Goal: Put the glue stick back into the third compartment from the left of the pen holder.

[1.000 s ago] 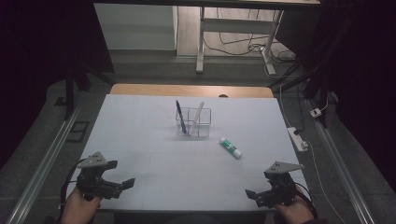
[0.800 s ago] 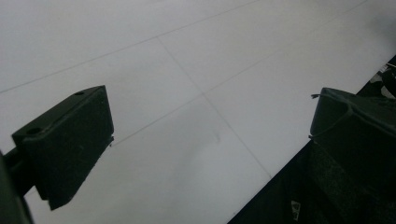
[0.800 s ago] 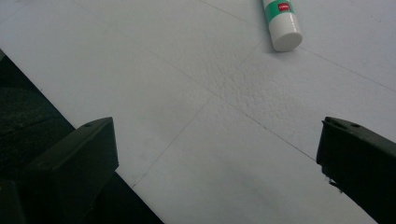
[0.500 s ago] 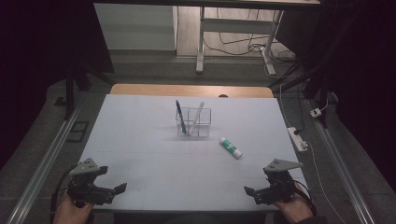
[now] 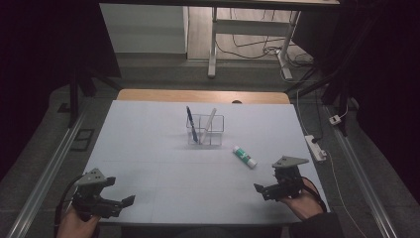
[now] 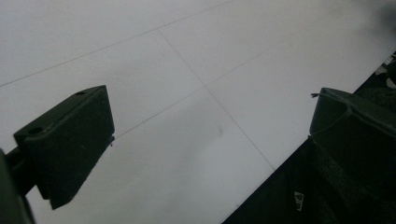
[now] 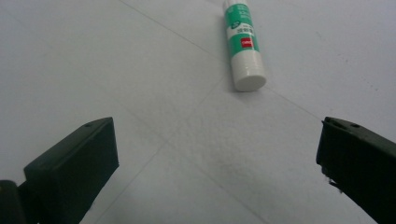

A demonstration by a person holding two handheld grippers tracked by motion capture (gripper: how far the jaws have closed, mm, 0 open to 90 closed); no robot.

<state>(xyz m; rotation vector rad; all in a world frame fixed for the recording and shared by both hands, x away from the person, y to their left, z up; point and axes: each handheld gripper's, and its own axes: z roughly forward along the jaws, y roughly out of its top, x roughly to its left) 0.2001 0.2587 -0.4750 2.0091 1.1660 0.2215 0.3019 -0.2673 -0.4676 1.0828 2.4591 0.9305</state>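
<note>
Both jaws gape empty. The left hand-held gripper has drawn back to the bench's near corner; the right hand-held gripper faces the glue stick, probably its next pick.

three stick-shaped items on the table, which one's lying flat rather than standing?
The green-and-white glue stick, flat on the table right of the clear holder. The dark pen and white pen stand leaning inside that holder.
</note>
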